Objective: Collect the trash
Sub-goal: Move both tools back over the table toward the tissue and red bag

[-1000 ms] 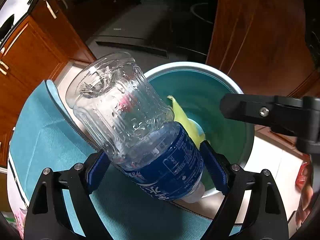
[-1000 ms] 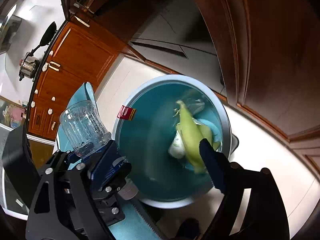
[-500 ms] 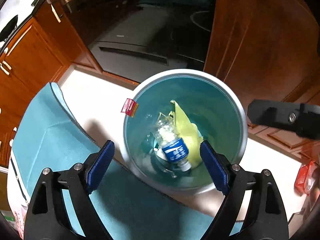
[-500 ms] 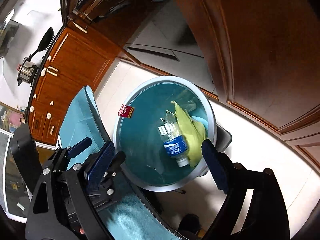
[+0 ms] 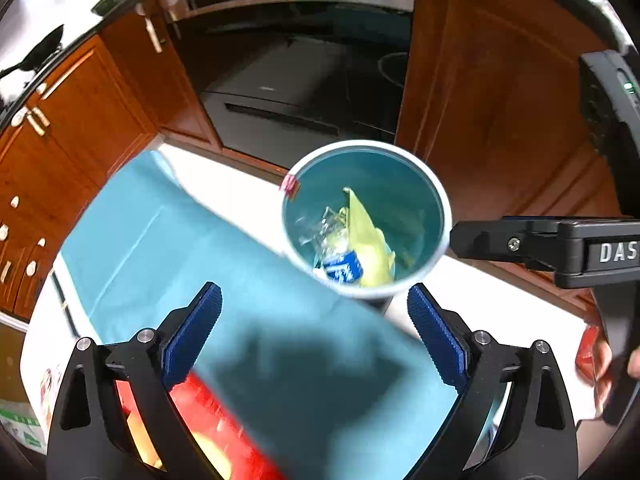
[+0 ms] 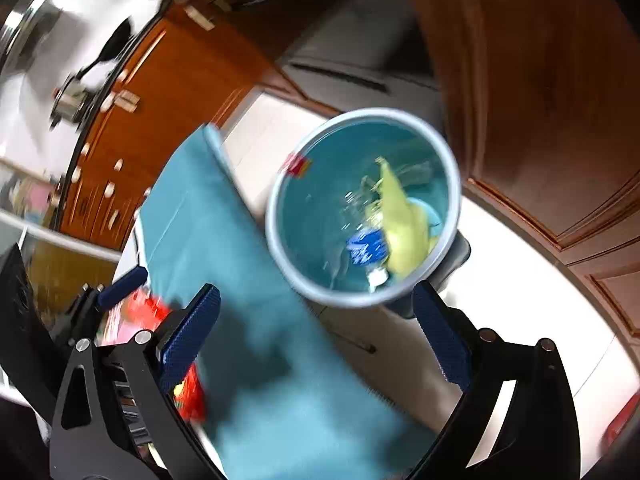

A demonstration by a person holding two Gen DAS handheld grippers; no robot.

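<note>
- Left wrist view: my left gripper [image 5: 312, 334] is spread wide with nothing between its blue pads [image 5: 192, 334], hanging over a teal cloth [image 5: 224, 264] that fills the lower middle.
- At about 1 o'clock from the pads stands the trash bin [image 5: 442, 200], round, pale-rimmed, teal inside. In it lie a clear plastic bottle [image 5: 340, 266] with a blue label and, touching it on the right, a yellow-green wrapper [image 5: 366, 236]. A small red tag [image 5: 290, 186] sits on the rim at 10 o'clock.
- The cloth's edge overlaps the bin's near rim, hiding part of it. At 7 o'clock a red packet [image 5: 208, 412], blurred, shows under the cloth's corner.
- At 3 o'clock one black finger of the right gripper [image 5: 520, 244] reaches in beside the bin. Wooden cabinets [image 5: 80, 128] and a dark oven [image 5: 288, 92] lie beyond.
- Right wrist view: my right gripper [image 6: 316, 336] is also wide apart and empty; this picture is blurred.
- The bin [image 6: 276, 208] sits at 12 to 1 o'clock, its near rim just above the right pad, with the bottle [image 6: 366, 248] and wrapper [image 6: 402, 216] inside.
- The cloth [image 6: 208, 216] runs between the pads; the left gripper [image 6: 120, 286] shows at 9 o'clock, next to the red packet [image 6: 148, 308].
</note>
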